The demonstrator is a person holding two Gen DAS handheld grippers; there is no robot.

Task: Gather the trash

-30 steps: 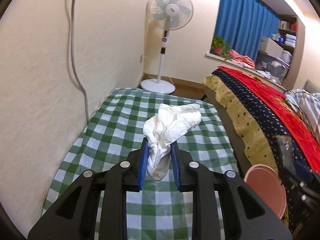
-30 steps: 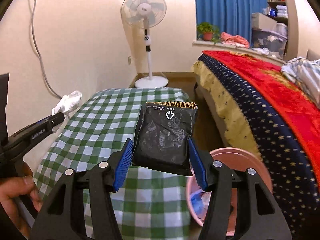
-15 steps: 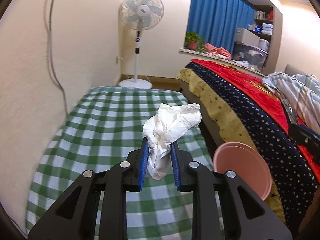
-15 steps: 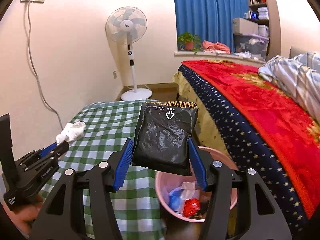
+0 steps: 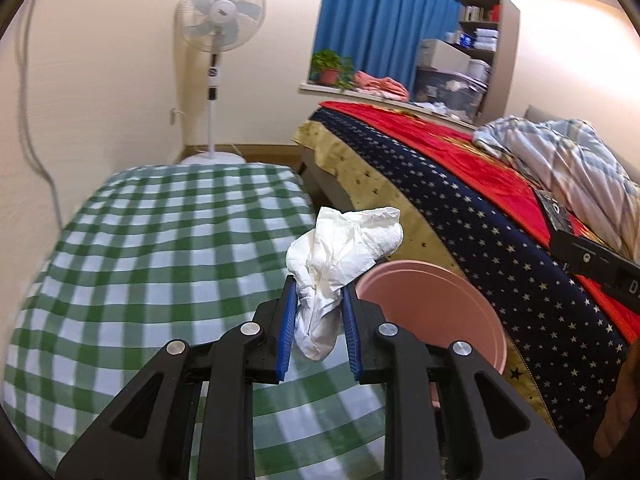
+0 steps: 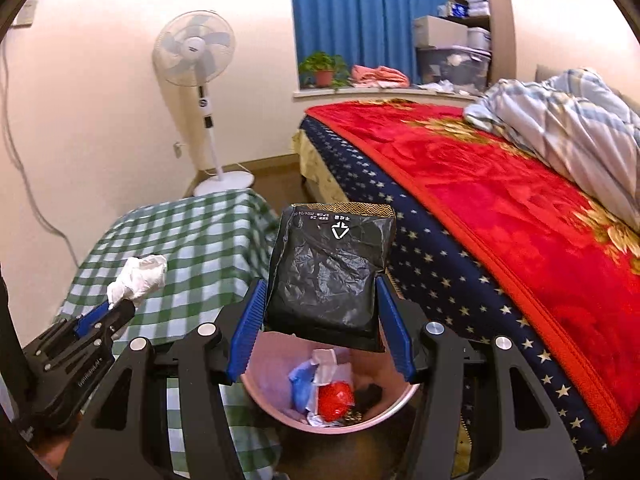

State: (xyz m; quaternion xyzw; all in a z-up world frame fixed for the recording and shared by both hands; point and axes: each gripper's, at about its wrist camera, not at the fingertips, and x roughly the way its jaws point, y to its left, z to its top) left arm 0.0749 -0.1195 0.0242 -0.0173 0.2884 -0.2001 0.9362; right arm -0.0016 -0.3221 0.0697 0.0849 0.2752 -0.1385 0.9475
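Above the pink bin (image 6: 332, 416), the right hand-held gripper (image 6: 320, 320) pinches a black wrapper (image 6: 332, 272) for dropping; beside it, over the checked counter (image 5: 140, 260), the left hand-held gripper (image 5: 318, 320) clamps a crumpled tissue (image 5: 340, 252), waiting its turn.

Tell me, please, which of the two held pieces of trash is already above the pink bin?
The black wrapper in the right tool: it hangs directly over the pink bin. The white tissue in the left tool is over the checked tablecloth.
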